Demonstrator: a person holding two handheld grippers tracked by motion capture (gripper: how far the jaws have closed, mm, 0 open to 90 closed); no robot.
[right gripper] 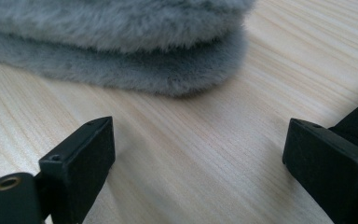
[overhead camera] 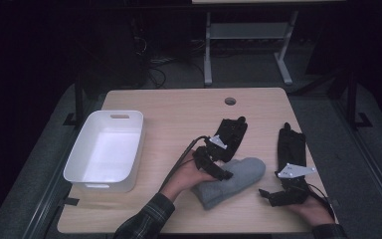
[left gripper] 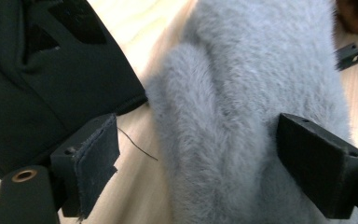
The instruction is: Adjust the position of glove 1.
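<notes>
A grey fluffy mitten lies on the wooden table near its front; in the right gripper view it reads as two stacked furry layers. My left gripper is lowered over the mitten's left part. Its jaws stand wide with the grey fur between them, and the left pad is clear of it. A black glove lies just behind the mitten, seen too in the left gripper view. My right gripper rests low right of the mitten, open over bare wood.
A white plastic bin stands at the table's left side. A second black glove lies at the right, just behind my right hand. A round cable hole sits near the far edge. Table legs and cables stand beyond.
</notes>
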